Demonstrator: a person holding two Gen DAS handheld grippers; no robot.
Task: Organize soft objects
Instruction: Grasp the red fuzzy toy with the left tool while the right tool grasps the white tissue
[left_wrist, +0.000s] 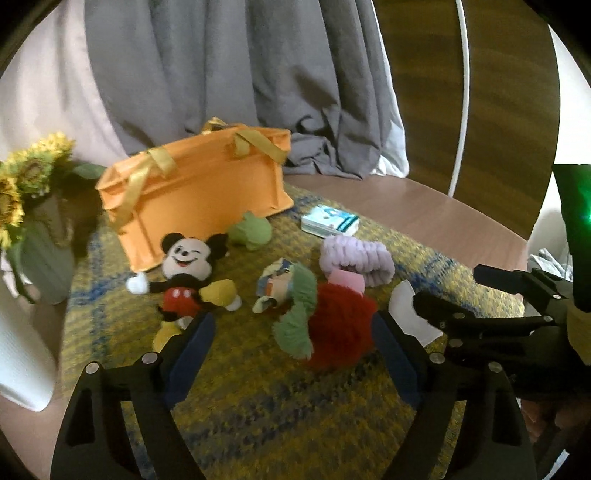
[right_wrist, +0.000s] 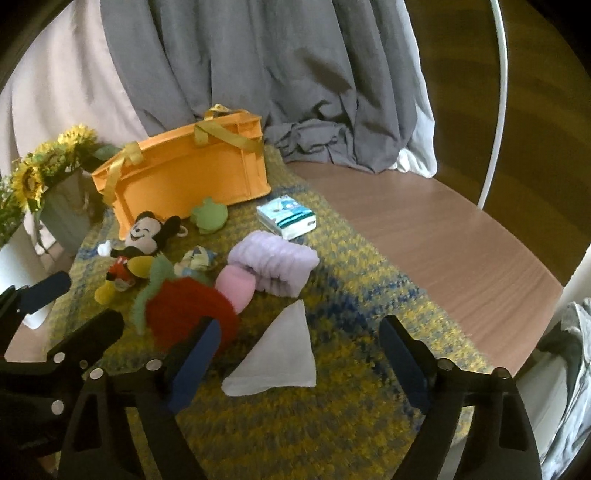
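Soft things lie on a yellow-blue mat: a Mickey Mouse plush, a green plush, a small doll, a red-and-green fluffy toy, a pink piece, a lilac headband and a white folded cloth. An orange basket stands behind them. My left gripper is open, its jaws either side of the red fluffy toy, just short of it. My right gripper is open, jaws either side of the white cloth.
A tissue pack lies at the mat's far edge. A vase of sunflowers stands at the left. Grey bedding hangs behind. The wooden table extends right of the mat; a white hoop rises behind.
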